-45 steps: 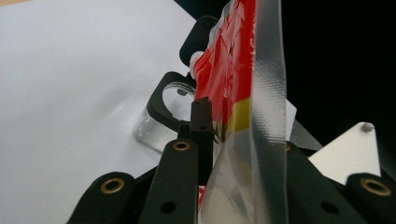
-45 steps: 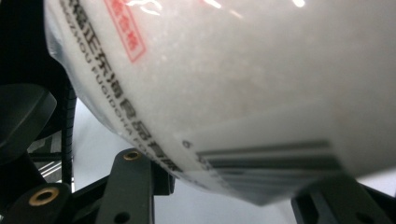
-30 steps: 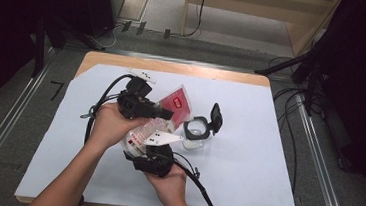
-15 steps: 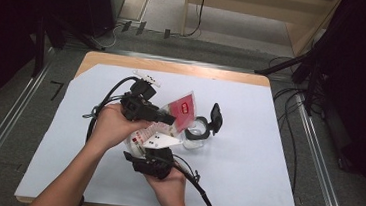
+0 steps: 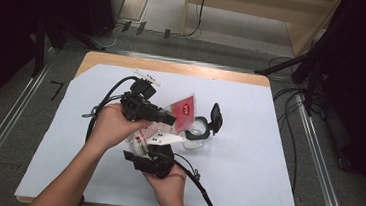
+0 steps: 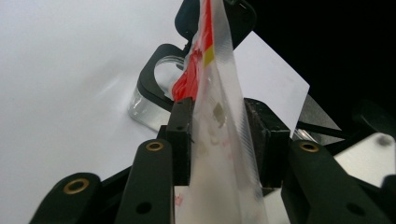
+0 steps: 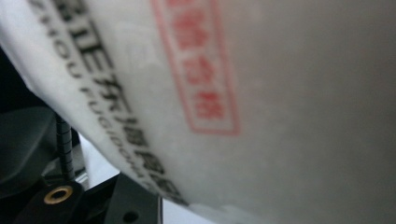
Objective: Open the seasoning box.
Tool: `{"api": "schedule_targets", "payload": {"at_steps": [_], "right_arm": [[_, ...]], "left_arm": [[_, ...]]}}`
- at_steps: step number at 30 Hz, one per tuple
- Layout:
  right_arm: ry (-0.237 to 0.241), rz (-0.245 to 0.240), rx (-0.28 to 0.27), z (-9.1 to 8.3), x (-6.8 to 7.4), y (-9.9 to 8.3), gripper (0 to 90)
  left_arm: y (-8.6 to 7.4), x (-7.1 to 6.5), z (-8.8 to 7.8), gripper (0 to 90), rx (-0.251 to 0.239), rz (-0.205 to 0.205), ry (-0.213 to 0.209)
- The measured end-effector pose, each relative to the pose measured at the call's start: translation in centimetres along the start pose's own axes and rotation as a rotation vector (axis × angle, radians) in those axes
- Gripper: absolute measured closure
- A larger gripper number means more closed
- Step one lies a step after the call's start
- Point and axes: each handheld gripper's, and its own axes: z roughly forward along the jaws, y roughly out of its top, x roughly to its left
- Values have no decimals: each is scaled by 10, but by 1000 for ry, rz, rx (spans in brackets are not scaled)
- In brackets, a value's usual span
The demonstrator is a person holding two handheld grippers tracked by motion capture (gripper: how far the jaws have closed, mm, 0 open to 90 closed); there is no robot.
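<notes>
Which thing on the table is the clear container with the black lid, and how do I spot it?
Start at the white sheet covering the table, then go to the middle, just right of the two hands. The container sits there beside the red and clear bag: a low see-through tub with a black flip lid standing open.

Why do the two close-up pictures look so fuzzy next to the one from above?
The high view is evenly lit and fairly sharp. In the left gripper view the pouch sits so close that it blurs, and the white table glares. In the right gripper view the pouch's print is smeared, far too near to focus.
</notes>
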Motion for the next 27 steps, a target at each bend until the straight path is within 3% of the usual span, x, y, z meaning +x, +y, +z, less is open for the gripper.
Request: {"api": "schedule_targets", "payload": {"at_steps": [3,5,7,8,12,18,20,23,27], "right_arm": [[2,5,-11,-3,-2,1,607],[-9,-6,-17,-4,-2,1,607],[-19,-50,-14,-4,1,2,592],[-19,-50,-14,-4,1,2,592],[-21,-57,-8,-2,2,4,565],[2,-15,-15,-3,0,7,610],[16,-10,-20,-3,-2,8,612],[54,40,-37,-5,-6,10,612],[50,48,-46,-9,-7,13,612]], "left_arm": [[1,-2,-4,638,-11,0,-9],[1,-3,-4,749,-10,8,3],[2,-4,-2,812,-6,-9,35],[2,-4,-2,829,-6,-9,35],[2,-6,0,829,-10,-18,53],[3,-5,4,773,-34,-9,43],[3,-5,3,684,-47,-16,27],[3,-5,-1,641,-61,-17,16],[3,-7,-5,622,-60,-1,30]]}}
